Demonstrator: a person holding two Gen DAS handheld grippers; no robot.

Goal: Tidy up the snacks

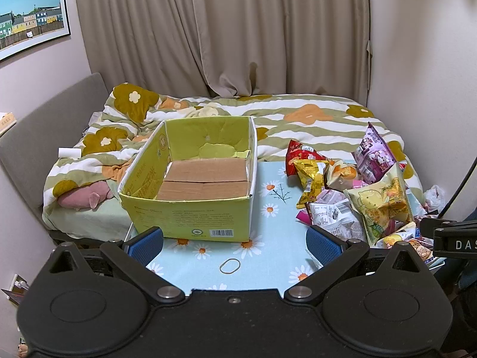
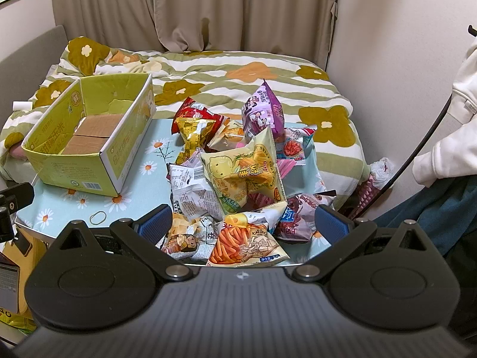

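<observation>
An open yellow-green cardboard box stands on the daisy-print tablecloth, with nothing inside but its brown bottom flaps; it also shows in the right wrist view. A pile of snack bags lies to its right, topped by a pale yellow chip bag, a purple bag and a gold bag. My left gripper is open and empty just in front of the box. My right gripper is open and empty, its fingers astride the near bags of the pile, over an orange snack bag.
A rubber band lies on the cloth in front of the box. A bed with a floral quilt sits behind the table, curtains beyond it. A person in a white sleeve is at the right, with a black cable.
</observation>
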